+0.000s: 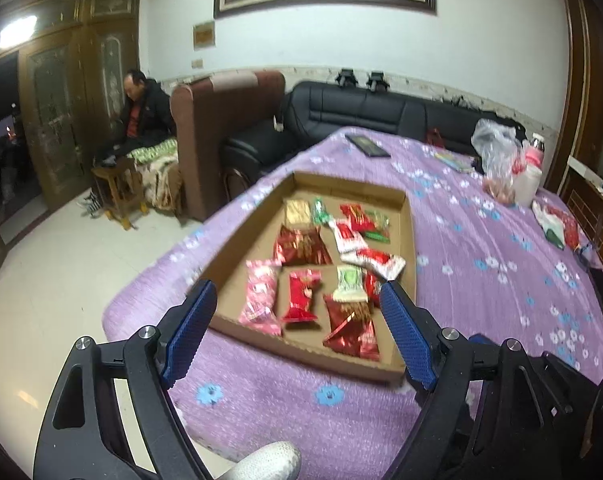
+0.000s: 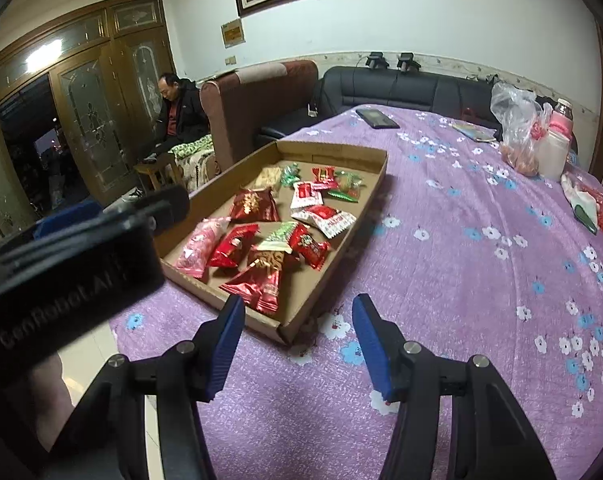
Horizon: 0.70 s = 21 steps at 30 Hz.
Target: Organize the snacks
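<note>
The left gripper's (image 1: 299, 294) body is blocking the tray's near left corner in the right wrist view; packet print is unreadable. Both grippers are pointing down toward the shallow cardboard tray (image 1: 408, 236) lying on the purple flowered bedspread (image 2: 441, 264). The left jaws are standing wide apart, the right gripper (image 2: 297, 314) jaws partly apart, both empty. Glossy foil snack packets (image 1: 301, 246) are lying inside the tray.
</note>
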Each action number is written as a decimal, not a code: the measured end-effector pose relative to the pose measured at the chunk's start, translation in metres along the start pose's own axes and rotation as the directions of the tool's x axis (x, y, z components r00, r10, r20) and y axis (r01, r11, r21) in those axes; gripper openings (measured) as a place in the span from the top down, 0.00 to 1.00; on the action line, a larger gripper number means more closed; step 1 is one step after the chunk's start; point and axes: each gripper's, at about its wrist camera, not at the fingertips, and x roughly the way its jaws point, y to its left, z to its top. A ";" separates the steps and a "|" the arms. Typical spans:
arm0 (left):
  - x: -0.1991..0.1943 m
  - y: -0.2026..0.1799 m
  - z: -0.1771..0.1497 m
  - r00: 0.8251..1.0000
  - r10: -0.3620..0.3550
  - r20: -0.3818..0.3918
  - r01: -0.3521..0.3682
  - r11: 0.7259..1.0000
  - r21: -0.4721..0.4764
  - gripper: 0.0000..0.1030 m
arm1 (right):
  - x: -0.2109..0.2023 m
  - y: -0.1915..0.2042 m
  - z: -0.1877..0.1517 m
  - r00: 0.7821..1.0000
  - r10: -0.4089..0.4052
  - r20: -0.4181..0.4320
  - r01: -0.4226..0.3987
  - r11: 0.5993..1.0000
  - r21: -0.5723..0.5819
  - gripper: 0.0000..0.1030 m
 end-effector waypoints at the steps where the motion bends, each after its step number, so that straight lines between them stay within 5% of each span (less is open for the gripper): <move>1: 0.004 0.000 -0.001 1.000 -0.002 -0.016 0.002 1.000 0.000 0.18 | 0.002 -0.001 0.000 1.000 -0.005 -0.006 0.005 1.000 0.002 0.43; 5: 0.020 0.000 -0.007 0.996 -0.005 -0.084 0.006 1.000 0.000 0.18 | 0.007 -0.003 -0.001 1.000 -0.015 -0.024 0.015 1.000 0.017 0.43; 21: 0.046 0.008 -0.015 0.989 -0.016 -0.144 0.014 1.000 -0.016 0.18 | 0.028 0.002 -0.003 0.997 -0.044 -0.064 0.044 0.999 -0.009 0.43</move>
